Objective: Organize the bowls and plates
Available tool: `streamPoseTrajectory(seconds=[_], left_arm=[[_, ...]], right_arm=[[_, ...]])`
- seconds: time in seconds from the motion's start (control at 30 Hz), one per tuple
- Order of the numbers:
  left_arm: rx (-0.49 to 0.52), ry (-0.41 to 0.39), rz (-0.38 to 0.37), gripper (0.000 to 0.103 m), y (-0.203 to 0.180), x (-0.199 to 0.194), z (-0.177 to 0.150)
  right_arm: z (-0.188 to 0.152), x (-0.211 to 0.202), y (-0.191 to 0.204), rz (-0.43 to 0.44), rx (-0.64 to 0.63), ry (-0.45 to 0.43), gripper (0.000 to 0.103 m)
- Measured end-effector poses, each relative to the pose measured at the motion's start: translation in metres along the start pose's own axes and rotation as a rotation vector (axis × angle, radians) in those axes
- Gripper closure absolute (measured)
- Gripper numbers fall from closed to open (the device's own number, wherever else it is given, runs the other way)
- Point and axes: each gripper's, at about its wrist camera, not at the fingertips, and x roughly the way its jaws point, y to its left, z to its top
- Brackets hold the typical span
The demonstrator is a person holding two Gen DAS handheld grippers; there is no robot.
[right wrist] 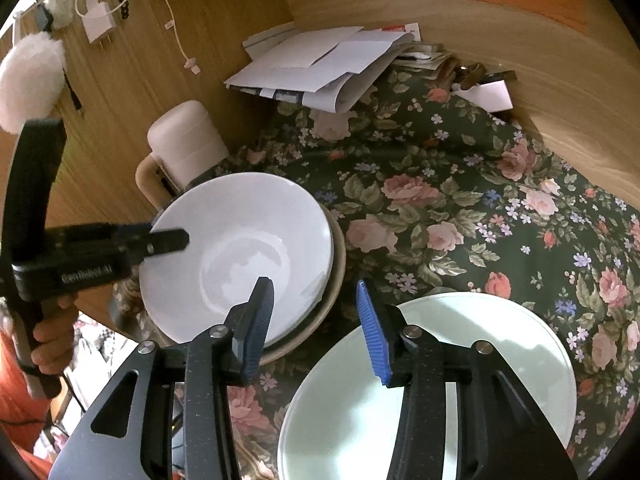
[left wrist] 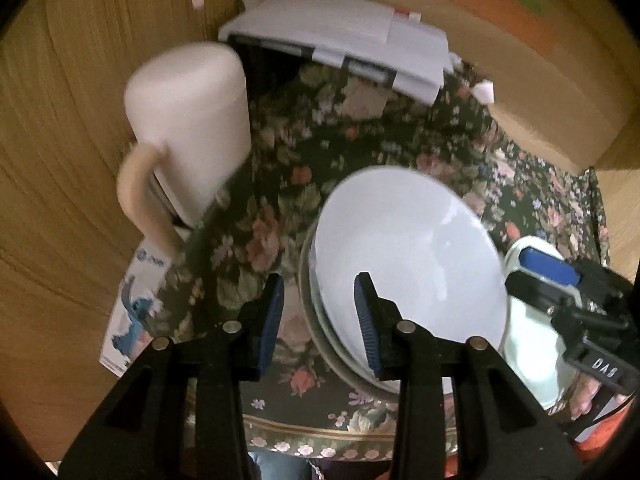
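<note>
A white bowl [left wrist: 408, 256] [right wrist: 240, 256] sits nested in a beige bowl [right wrist: 320, 320] on the floral tablecloth [right wrist: 440, 200]. A pale green plate [right wrist: 460, 368] [left wrist: 532, 360] lies to its right. My left gripper [left wrist: 320, 316] is open, its right finger over the white bowl's near rim and its left finger outside it. My right gripper [right wrist: 316, 328] is open and empty, hovering between the bowls and the green plate. The left gripper also shows in the right wrist view [right wrist: 168, 240] at the white bowl's left rim.
A cream mug-shaped container [left wrist: 188, 128] [right wrist: 188, 144] stands at the left by the wooden wall. A pile of white papers [left wrist: 344, 40] [right wrist: 320, 64] lies at the back. A cardboard box [left wrist: 560, 92] is at the back right. A printed card [left wrist: 132, 312] lies at the table's left edge.
</note>
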Motion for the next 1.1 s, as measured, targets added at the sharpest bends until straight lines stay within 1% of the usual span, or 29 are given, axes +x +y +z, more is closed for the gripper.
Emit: streamPoseTrajectory(seconds=[0.13,0.27,0.4,0.43,0.6,0.67,0.83,0.93,1.1], left_arm=[[-0.008,0.001,-0.023,0.066,0.001,0.004,-0.007],[-0.006,0.007,-0.039,0.066,0.000,0.007,-0.010],[-0.017,0.054,-0.073,0.059,0.000,0.024,-0.016],[-0.020,0.062,-0.085,0.058,0.000,0.028,-0.016],[-0.017,0.048,-0.107,0.058,-0.001,0.028,-0.019],[-0.013,0.045,-0.118,0.058,-0.002,0.029,-0.019],[0.005,0.028,-0.106,0.059,-0.005,0.030,-0.019],[-0.003,0.026,-0.100,0.059,-0.006,0.029,-0.018],[-0.013,0.014,-0.050,0.059,-0.012,0.028,-0.016]], right_arm=[[0.001,0.006,-0.001,-0.001,0.005,0.019,0.063],[0.002,0.015,-0.003,0.031,0.032,0.051,0.063],[0.001,0.024,0.000,0.029,0.031,0.075,0.063],[0.001,0.026,0.001,0.028,0.029,0.082,0.063],[0.002,0.038,0.004,0.027,0.025,0.107,0.063],[0.003,0.042,0.004,0.030,0.026,0.116,0.060],[0.005,0.053,0.003,0.028,0.045,0.129,0.060],[0.005,0.055,0.005,0.009,0.049,0.127,0.060],[0.006,0.057,0.004,0.002,0.077,0.125,0.060]])
